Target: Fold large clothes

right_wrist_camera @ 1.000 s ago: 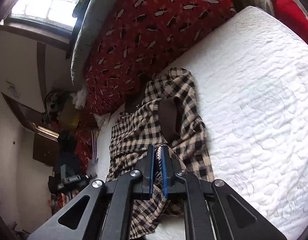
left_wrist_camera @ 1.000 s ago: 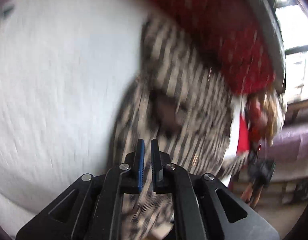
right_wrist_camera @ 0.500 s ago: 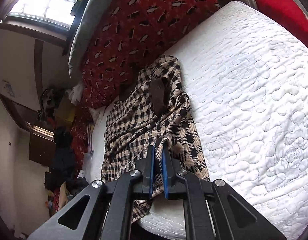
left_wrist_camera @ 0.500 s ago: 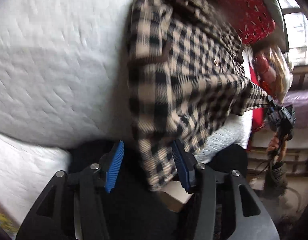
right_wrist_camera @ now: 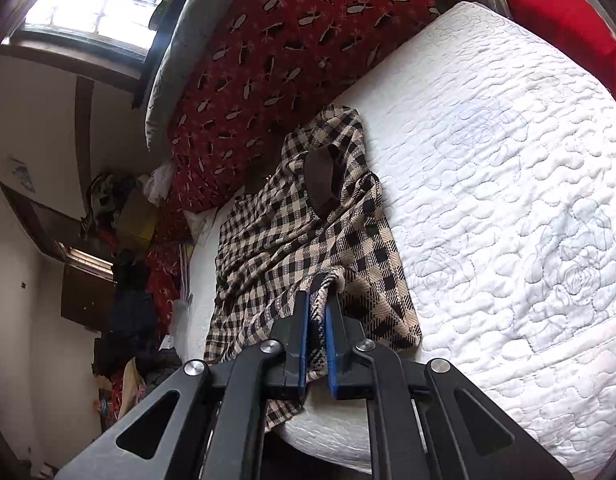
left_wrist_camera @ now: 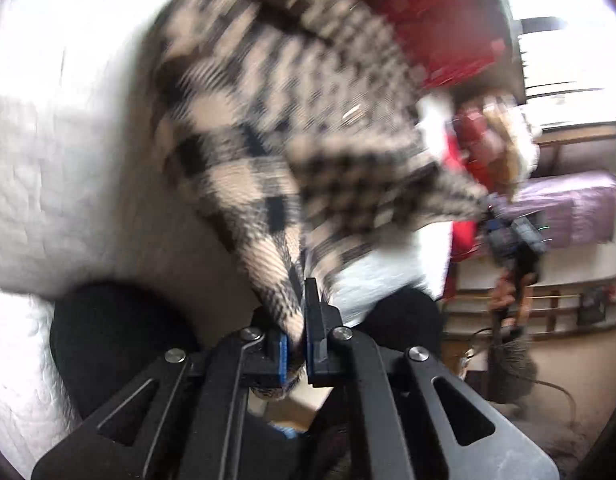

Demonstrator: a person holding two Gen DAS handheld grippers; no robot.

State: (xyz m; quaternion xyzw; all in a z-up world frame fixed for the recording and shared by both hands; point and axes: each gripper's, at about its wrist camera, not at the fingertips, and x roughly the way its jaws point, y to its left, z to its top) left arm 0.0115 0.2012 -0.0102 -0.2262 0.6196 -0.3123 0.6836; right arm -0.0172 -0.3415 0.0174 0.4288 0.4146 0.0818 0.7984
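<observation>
Both the left gripper [left_wrist_camera: 295, 340] and right gripper [right_wrist_camera: 316, 340] pinch the checked shirt [right_wrist_camera: 308, 232], which lies rumpled toward twelve o'clock; folding has barely begun.

Bare white mattress [right_wrist_camera: 508, 200] right of checked garment [right_wrist_camera: 308, 240]; red patterned cushion [right_wrist_camera: 287, 40] blocks beyond.

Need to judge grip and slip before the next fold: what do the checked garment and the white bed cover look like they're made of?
Checked garment: soft woven cloth, probably flannel or wool blend; matte, with visible twill lines, draping in loose folds. White bed cover: quilted padded fabric, likely cotton or polyester; matte, with puffy stitched rose patterns. Both grippers are shut on the garment.
</observation>
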